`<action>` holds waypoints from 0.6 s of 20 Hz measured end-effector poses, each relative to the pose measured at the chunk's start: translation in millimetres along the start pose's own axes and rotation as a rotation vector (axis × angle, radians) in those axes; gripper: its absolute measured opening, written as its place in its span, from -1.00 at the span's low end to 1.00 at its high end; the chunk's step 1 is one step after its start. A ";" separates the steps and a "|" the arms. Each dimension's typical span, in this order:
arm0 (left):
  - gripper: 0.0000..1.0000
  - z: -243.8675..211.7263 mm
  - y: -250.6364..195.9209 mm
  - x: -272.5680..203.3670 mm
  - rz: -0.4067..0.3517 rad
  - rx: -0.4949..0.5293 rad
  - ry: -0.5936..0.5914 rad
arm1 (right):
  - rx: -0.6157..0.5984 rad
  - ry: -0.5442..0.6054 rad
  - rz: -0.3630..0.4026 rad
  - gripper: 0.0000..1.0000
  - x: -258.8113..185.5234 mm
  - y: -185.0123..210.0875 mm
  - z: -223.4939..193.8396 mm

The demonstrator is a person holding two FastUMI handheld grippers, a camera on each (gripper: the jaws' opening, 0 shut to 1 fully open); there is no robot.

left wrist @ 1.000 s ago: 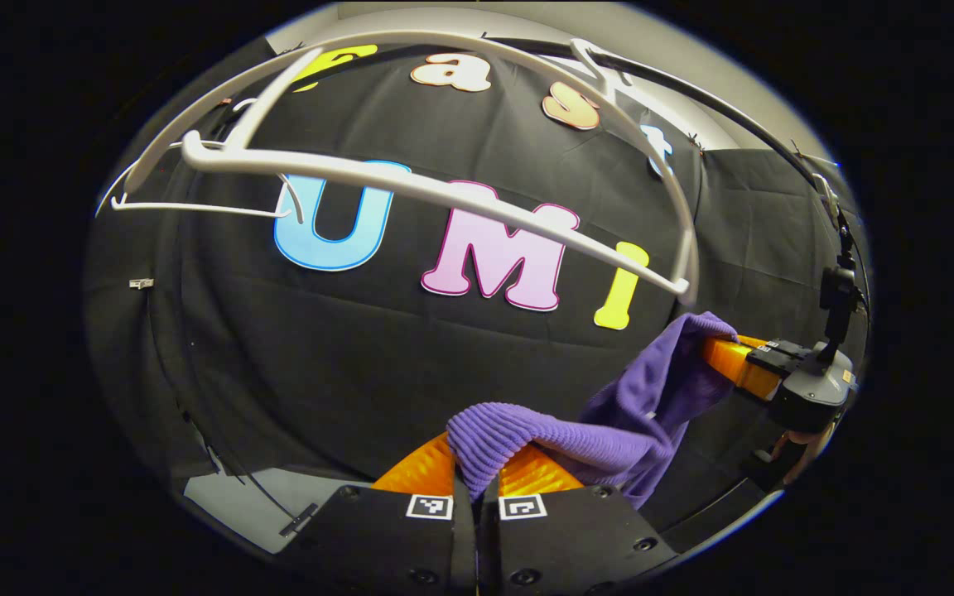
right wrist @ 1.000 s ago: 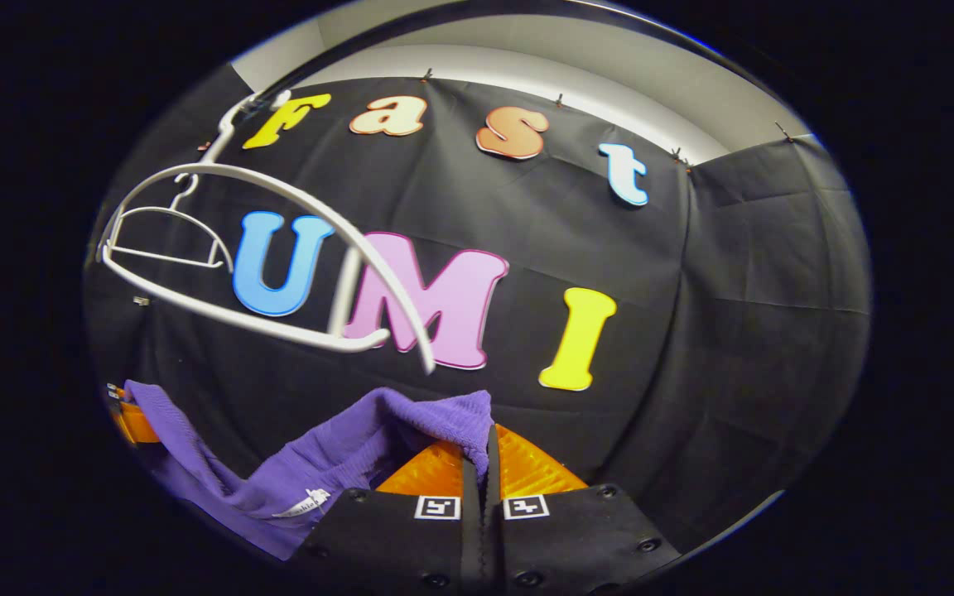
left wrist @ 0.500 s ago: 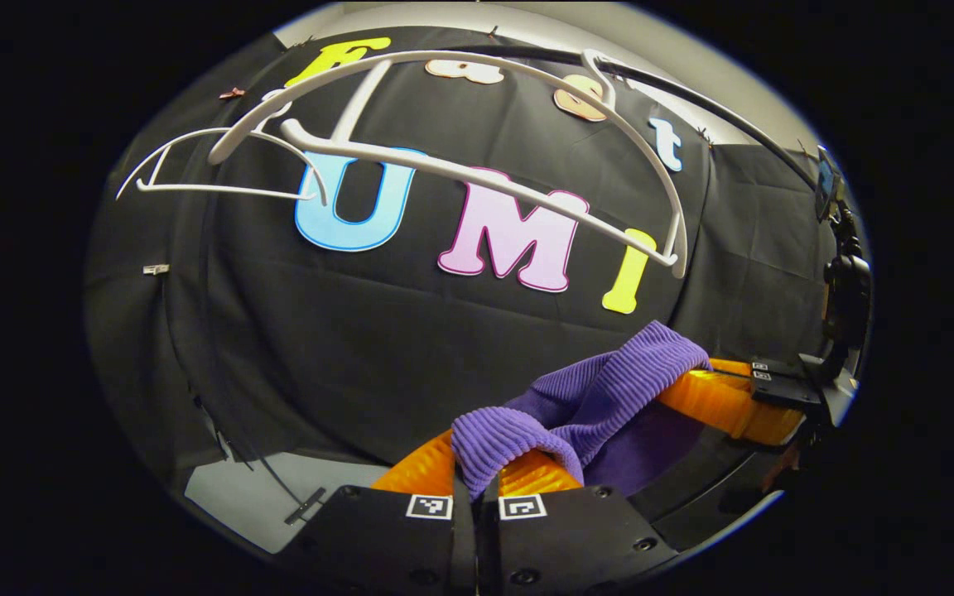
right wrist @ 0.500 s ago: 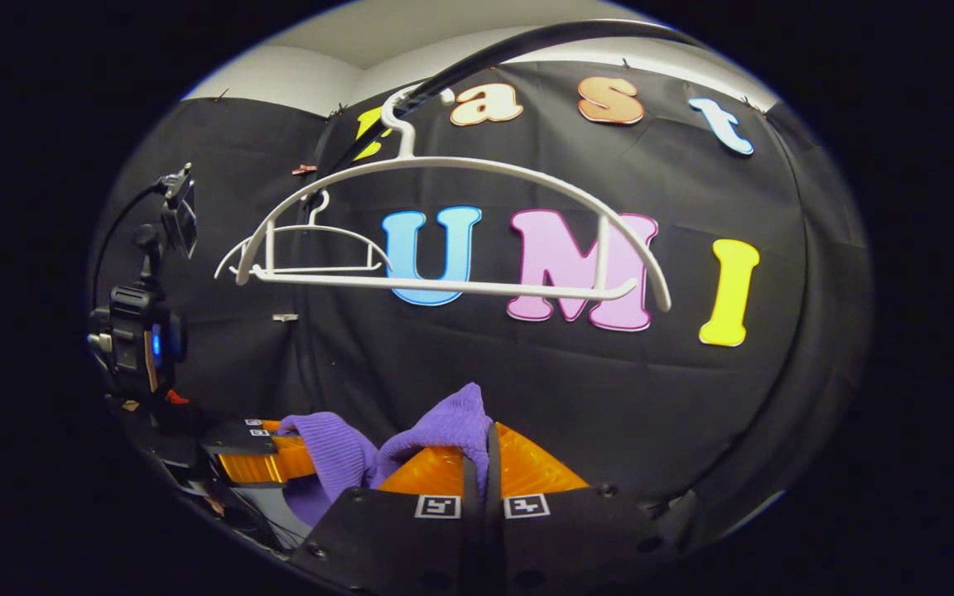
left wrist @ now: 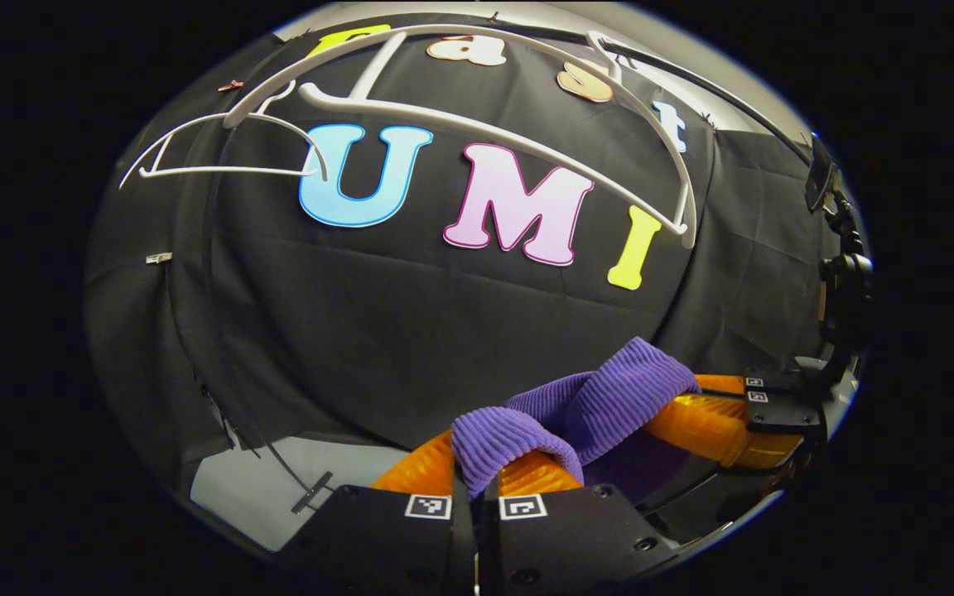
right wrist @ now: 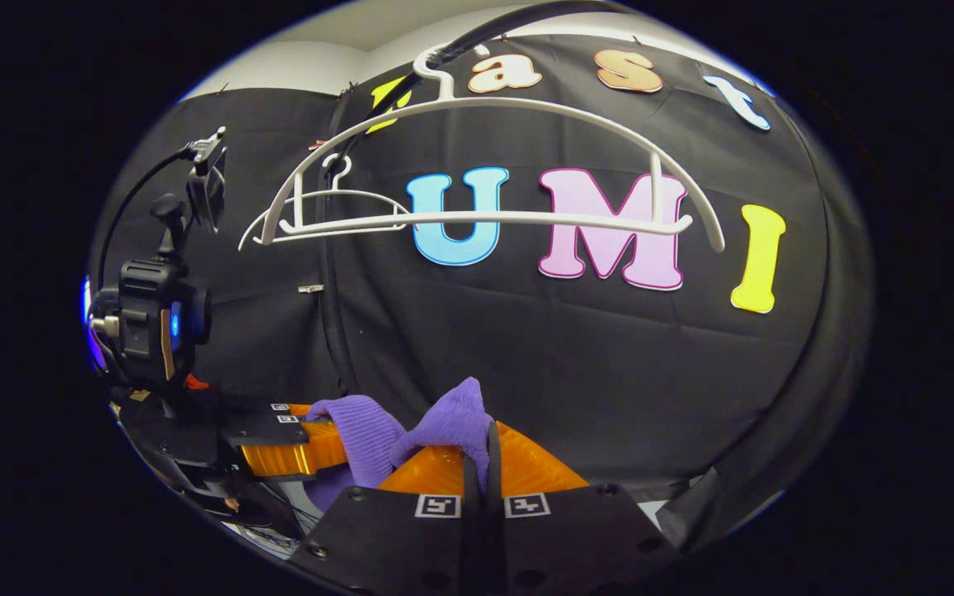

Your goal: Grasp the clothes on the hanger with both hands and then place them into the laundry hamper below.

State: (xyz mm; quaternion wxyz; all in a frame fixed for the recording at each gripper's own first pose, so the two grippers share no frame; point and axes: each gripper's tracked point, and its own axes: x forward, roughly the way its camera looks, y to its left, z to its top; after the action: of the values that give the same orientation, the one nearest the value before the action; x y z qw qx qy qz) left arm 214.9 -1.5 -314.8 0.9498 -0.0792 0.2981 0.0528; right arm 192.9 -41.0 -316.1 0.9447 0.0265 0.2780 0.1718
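In the left gripper view, the left gripper (left wrist: 477,468) sits at the bottom centre with its 2 fingers pressed together on a fold of the purple garment (left wrist: 585,410). The knit cloth bunches over the fingertips and runs to the right, where the right gripper (left wrist: 692,406) comes in from the lower right edge and is wrapped by the other end of the cloth. Below left of the fingers lies a pale patch of floor (left wrist: 253,488).

In the right gripper view, the right gripper (right wrist: 481,447) is likewise at the bottom centre, its 2 fingers clamped on a peak of the purple garment (right wrist: 444,422). Just to the left, the left gripper (right wrist: 311,443) points in from the lower left edge with cloth draped over its tip; the 2 tools are close together.

Above and beyond the cloth is a wide band of bare black cloth wall (right wrist: 576,364). Farther up, in the upper half of each frame, a bare white hanger (right wrist: 485,165) hangs from a dark rail (right wrist: 518,37), with a second white hanger (right wrist: 340,199) behind it at the left. The garment hangs well below both hangers, touching neither.
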 end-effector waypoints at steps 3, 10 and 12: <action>-0.86 -14.0 0.0 5.1 -0.004 0.006 0.047 | 0.034 0.038 0.021 -0.91 2.1 5.8 -13.7; -0.74 -49.7 9.1 28.1 0.020 -0.027 0.176 | 0.051 0.171 0.028 -0.92 12.5 7.7 -58.9; -0.58 -63.5 15.0 30.6 0.031 -0.031 0.228 | 0.058 0.232 0.027 -0.90 16.8 6.1 -77.6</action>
State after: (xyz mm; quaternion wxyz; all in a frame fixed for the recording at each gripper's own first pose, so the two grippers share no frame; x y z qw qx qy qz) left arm 202.3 3.4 -385.6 0.9074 -0.0946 0.4047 0.0625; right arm 162.7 -33.0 -389.4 0.9026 0.0377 0.3900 0.1782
